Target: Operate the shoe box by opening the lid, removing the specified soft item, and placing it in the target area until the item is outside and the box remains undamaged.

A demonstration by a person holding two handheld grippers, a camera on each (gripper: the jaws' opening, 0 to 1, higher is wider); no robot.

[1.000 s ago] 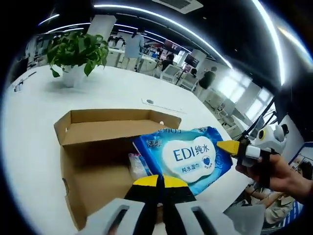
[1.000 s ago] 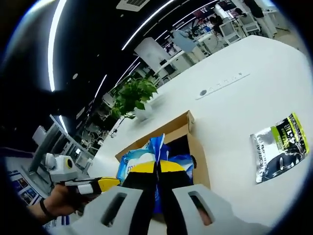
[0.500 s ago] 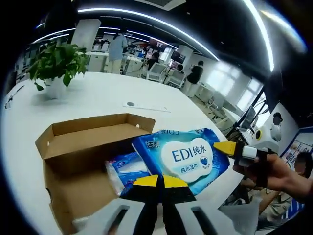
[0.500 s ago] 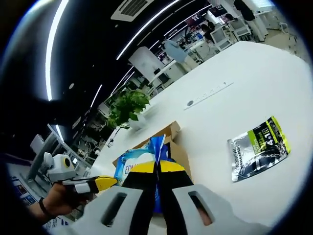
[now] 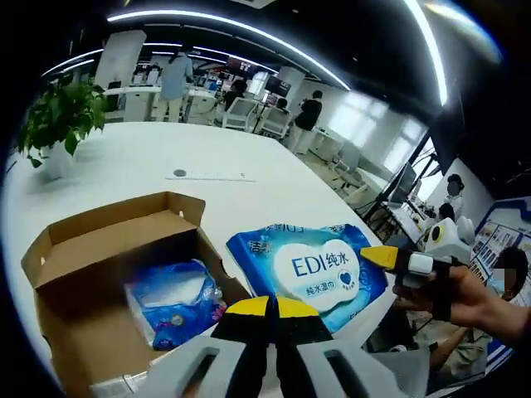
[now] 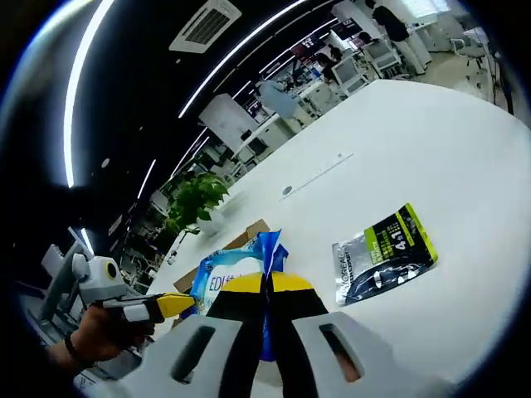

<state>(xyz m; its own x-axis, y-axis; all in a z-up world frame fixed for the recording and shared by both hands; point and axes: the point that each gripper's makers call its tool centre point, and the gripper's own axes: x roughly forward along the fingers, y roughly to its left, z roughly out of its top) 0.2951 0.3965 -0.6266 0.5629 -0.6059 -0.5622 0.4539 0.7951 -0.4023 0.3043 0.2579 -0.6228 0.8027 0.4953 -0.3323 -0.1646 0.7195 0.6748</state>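
Note:
A blue wet-wipes pack (image 5: 319, 269) marked "EDI" hangs level above the white table, just right of the open cardboard shoe box (image 5: 108, 220). My left gripper (image 5: 268, 305) is shut on the pack's near edge. My right gripper (image 5: 375, 255), held by a hand, is shut on its right end. In the right gripper view, my right gripper (image 6: 267, 282) pinches the pack's crimped end (image 6: 270, 247). My left gripper (image 6: 178, 305) comes in from the left there, with the box (image 6: 249, 230) behind the pack. A second blue packet (image 5: 174, 298) lies inside the box.
A silver and green sachet (image 6: 382, 253) lies flat on the white table (image 6: 431, 166) to the right of the box. A potted plant (image 5: 58, 112) stands at the far side, beside a flush socket strip (image 5: 207, 174). People and desks fill the background.
Both grippers have carried the wipes pack sideways off the box. It now hangs beside the box, and the second blue packet inside is uncovered.

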